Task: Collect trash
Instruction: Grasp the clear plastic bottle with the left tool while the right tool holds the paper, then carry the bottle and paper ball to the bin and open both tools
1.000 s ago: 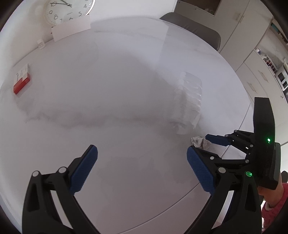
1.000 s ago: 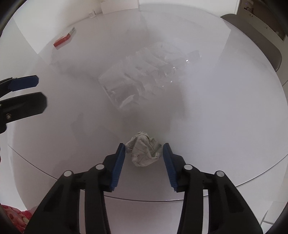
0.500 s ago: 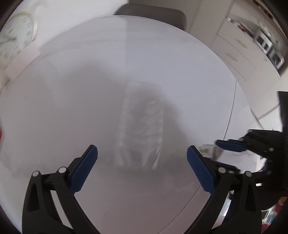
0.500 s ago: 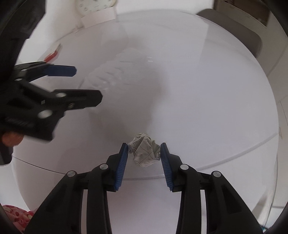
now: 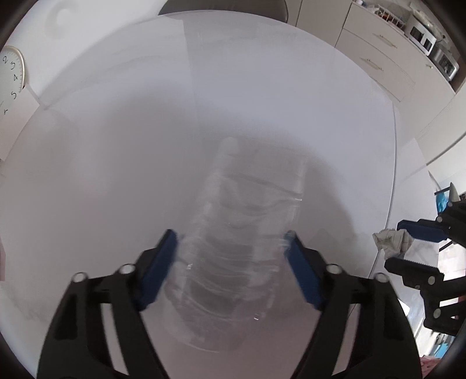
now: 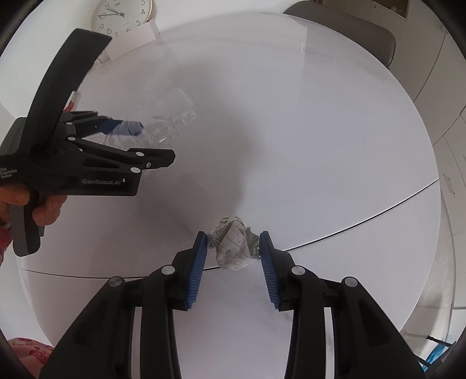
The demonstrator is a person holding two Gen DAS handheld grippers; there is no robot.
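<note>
On the side of the black left hand-held gripper (image 6: 139,141) you can read "GenRobot.AI" in grey letters, and at its rear edge small white print reading "Data Acquisition System". The round white wall clock (image 6: 122,16) shows black numerals; you can make out 4, 5, 8 and 9 in the right wrist view, and 2, 3, 4 and 5 in the left wrist view (image 5: 11,73). The crumpled ball of white printed paper (image 6: 234,247) carries grey lettering, but you can only pick out fragments, something like "hep".
</note>
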